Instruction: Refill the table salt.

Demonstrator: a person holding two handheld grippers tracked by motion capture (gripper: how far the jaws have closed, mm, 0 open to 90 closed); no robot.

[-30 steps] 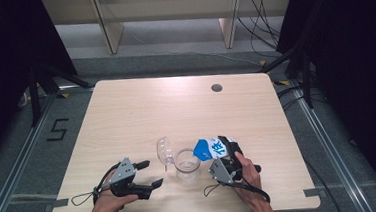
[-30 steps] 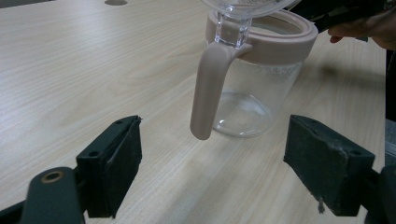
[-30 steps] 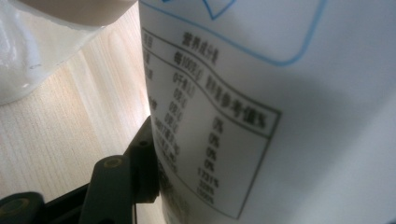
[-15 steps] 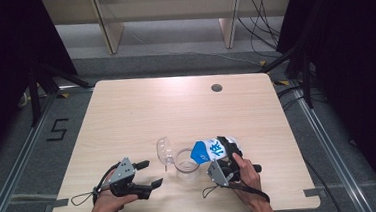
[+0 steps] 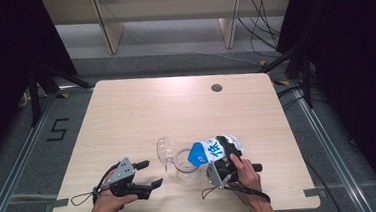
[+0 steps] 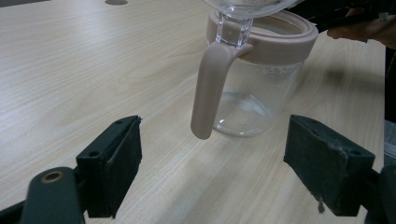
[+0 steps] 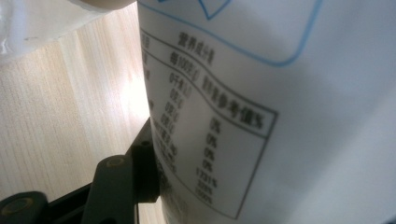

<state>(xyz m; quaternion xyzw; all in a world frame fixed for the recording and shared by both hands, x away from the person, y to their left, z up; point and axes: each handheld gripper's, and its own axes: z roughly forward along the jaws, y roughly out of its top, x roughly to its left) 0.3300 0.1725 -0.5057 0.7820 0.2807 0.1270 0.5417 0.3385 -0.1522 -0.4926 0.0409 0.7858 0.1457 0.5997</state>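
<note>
A clear glass jar [image 5: 186, 162] with a pink rim and handle [image 6: 210, 88] stands near the table's front edge, its clear lid [image 5: 164, 150] flipped up at the left. My right gripper [image 5: 221, 153] is shut on a white and blue bag [image 5: 208, 151], which is tilted left with its blue end over the jar's mouth. In the right gripper view the bag's printed label [image 7: 280, 93] is pressed against one of the fingers [image 7: 140, 173]. My left gripper [image 5: 149, 173] lies open on the table left of the jar, and its jaws frame the handle from a short way off.
The wooden table [image 5: 141, 114] has a round cable hole [image 5: 217, 88] at the back right. Black curtains hang on both sides, with shelving and cables on the floor behind the table.
</note>
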